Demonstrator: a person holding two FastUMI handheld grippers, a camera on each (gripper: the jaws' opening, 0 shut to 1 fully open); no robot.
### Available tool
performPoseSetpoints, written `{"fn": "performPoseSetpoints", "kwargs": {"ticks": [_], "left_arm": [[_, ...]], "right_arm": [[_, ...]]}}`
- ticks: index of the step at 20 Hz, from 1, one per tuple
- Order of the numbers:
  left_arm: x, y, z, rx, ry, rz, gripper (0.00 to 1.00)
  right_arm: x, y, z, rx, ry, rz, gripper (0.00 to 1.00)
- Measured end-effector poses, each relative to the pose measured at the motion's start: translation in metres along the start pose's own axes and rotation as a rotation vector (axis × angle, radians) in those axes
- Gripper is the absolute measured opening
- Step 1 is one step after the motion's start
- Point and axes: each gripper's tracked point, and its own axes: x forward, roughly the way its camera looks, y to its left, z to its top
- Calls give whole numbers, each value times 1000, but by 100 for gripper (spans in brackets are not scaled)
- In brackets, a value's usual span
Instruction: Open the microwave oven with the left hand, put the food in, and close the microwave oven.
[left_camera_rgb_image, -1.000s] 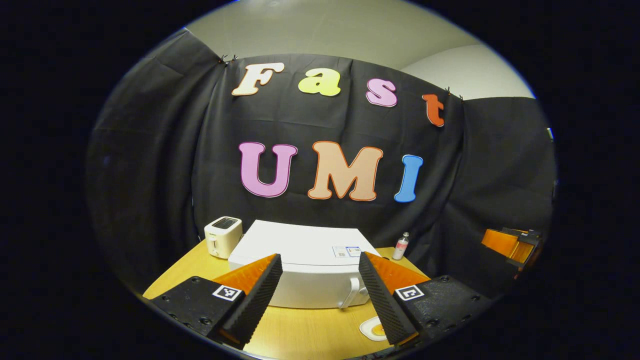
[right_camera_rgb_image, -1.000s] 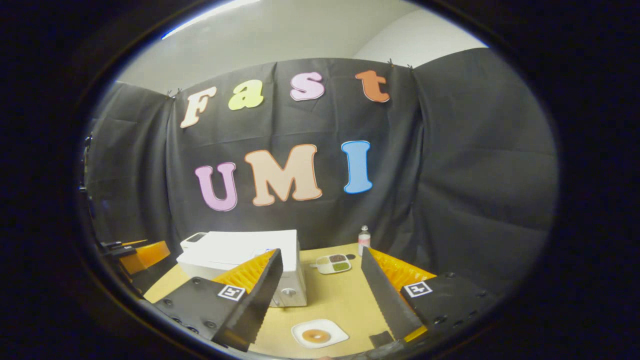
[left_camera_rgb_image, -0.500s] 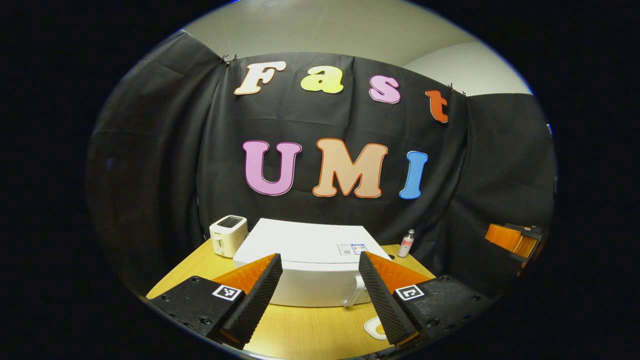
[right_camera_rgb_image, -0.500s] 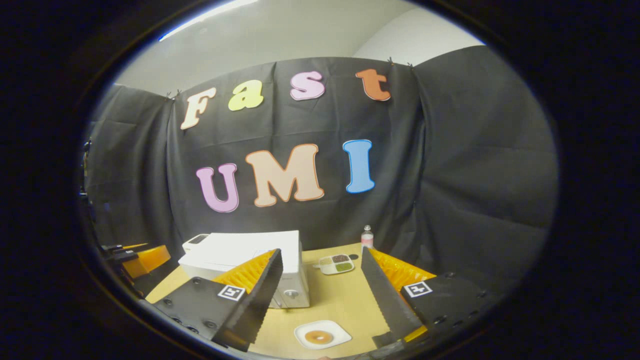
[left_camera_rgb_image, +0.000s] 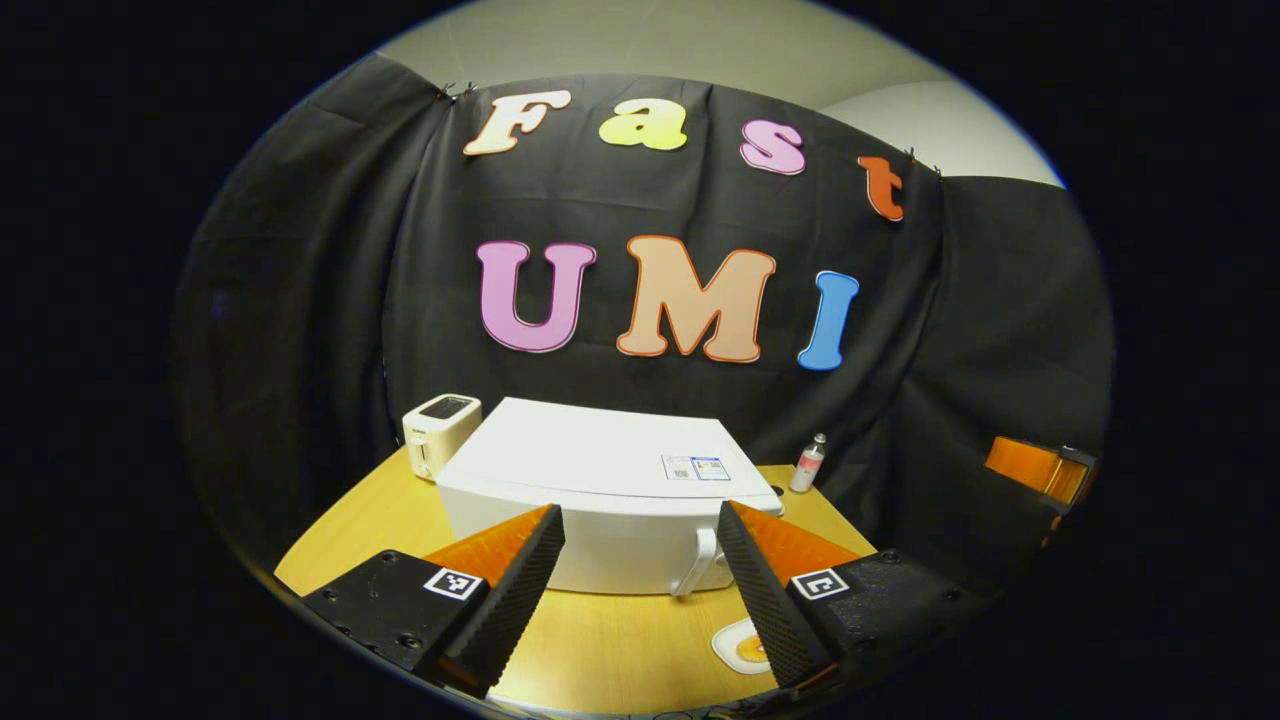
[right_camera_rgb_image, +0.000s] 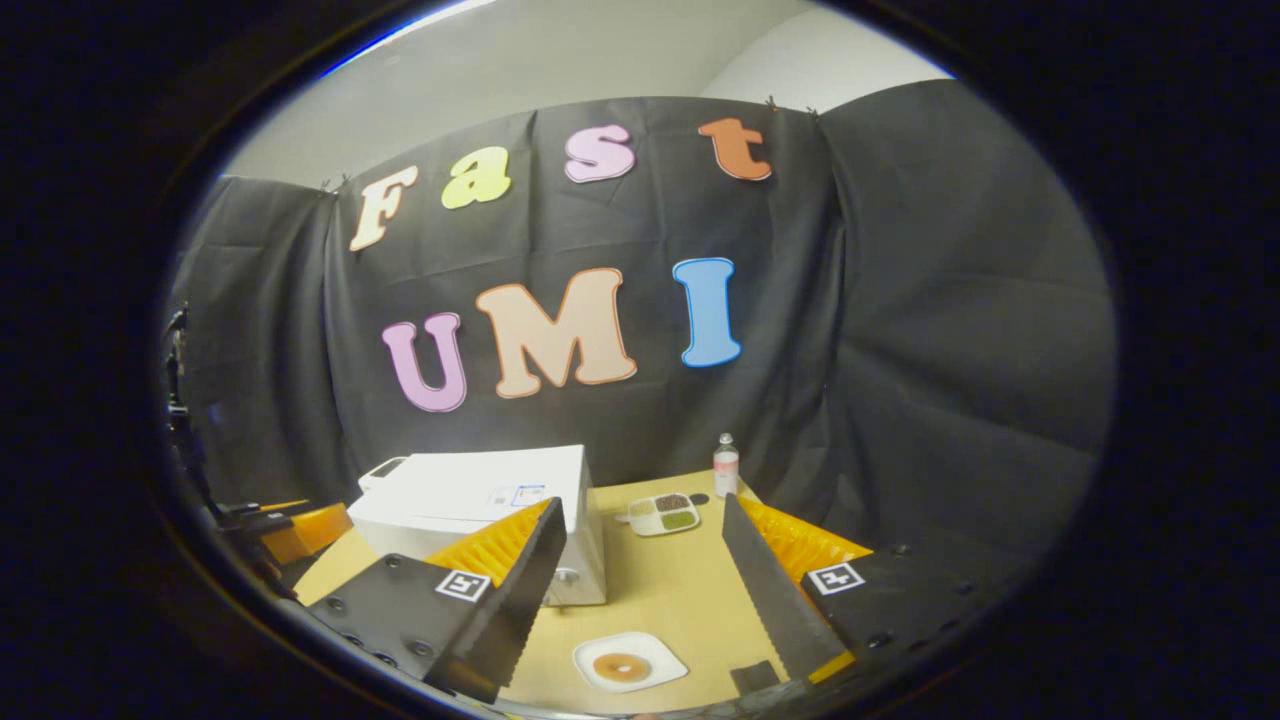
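Note:
A white microwave oven (left_camera_rgb_image: 600, 495) stands shut on the wooden table (left_camera_rgb_image: 370, 520), its door handle (left_camera_rgb_image: 697, 562) at the front right. My left gripper (left_camera_rgb_image: 640, 590) hangs open in front of it, nothing between its fingers. In the right gripper view the microwave (right_camera_rgb_image: 480, 500) sits at the left. A white plate with a round brown piece of food (right_camera_rgb_image: 622, 665) lies on the table (right_camera_rgb_image: 680, 590) near the front, between the fingers of my open right gripper (right_camera_rgb_image: 640, 600). The same plate (left_camera_rgb_image: 742, 648) peeks out beside the left gripper's right finger.
A white toaster (left_camera_rgb_image: 437, 430) stands left of the microwave. A small bottle (right_camera_rgb_image: 726, 467) and a divided tray of food (right_camera_rgb_image: 662, 513) sit at the table's back right. The other gripper shows at the edge of each view (left_camera_rgb_image: 1035, 470) (right_camera_rgb_image: 295, 525).
Both cameras have tilted down and moved a little nearer the table; the microwave and plate sit slightly higher in view. Both grippers stay open and nothing on the table has moved.

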Motion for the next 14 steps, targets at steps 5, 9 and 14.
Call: {"fn": "performPoseSetpoints", "kwargs": {"ticks": [5,9,14], "left_arm": [[28,-10,-33,-36,70,-12,97],[51,-17,-67,11,136,-30,97],[75,-35,-117,82,238,-81,97]], "right_arm": [[5,-21,-1,5,4,-33,92],[7,-40,-1,16,0,-73,92],[9,-61,-7,21,15,-125,92]]}}
